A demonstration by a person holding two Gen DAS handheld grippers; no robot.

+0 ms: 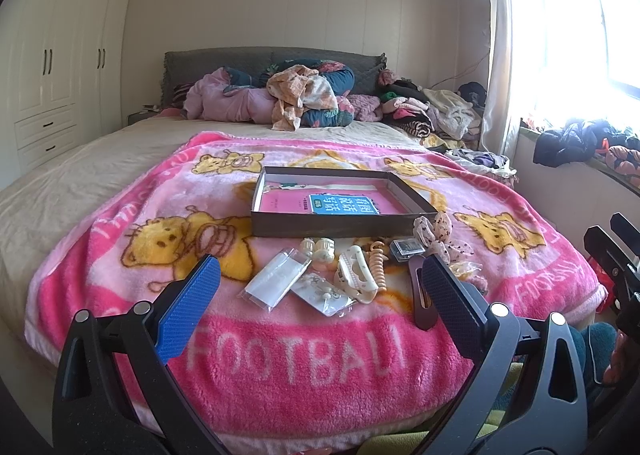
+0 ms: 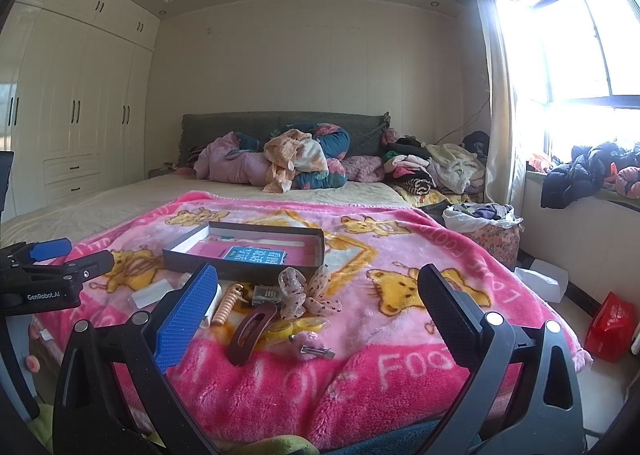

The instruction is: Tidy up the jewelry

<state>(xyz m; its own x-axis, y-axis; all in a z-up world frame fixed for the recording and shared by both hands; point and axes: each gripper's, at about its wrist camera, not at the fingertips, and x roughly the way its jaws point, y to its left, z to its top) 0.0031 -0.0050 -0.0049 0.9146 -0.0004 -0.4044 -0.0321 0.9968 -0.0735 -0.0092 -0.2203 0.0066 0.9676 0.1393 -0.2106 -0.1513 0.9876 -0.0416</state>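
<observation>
A shallow brown box (image 1: 340, 229) (image 2: 244, 269) lies on the pink blanket with a pink and blue booklet (image 1: 344, 203) inside. In front of it lie hair and jewelry items: clear packets (image 1: 276, 282), small cream clips (image 1: 318, 249), a cream claw clip (image 1: 356, 275), a coiled hair tie (image 1: 378, 263) (image 2: 226, 305), a small clear case (image 1: 407, 247) (image 2: 266, 295), a dotted bow (image 1: 438, 233) (image 2: 306, 293) and a brown oval barrette (image 2: 250, 331). A small metal clip (image 2: 318, 352) lies nearest. My left gripper (image 1: 316, 293) is open above the packets. My right gripper (image 2: 318, 301) is open, holding nothing.
The pink football blanket (image 1: 296, 355) covers the foot of the bed. Piled clothes and bedding (image 1: 296, 99) lie at the headboard. A white wardrobe (image 1: 52, 75) stands left. The window ledge (image 2: 592, 175) holds clothes; a bag of laundry (image 2: 486, 227) and a red bag (image 2: 610, 325) sit on the floor.
</observation>
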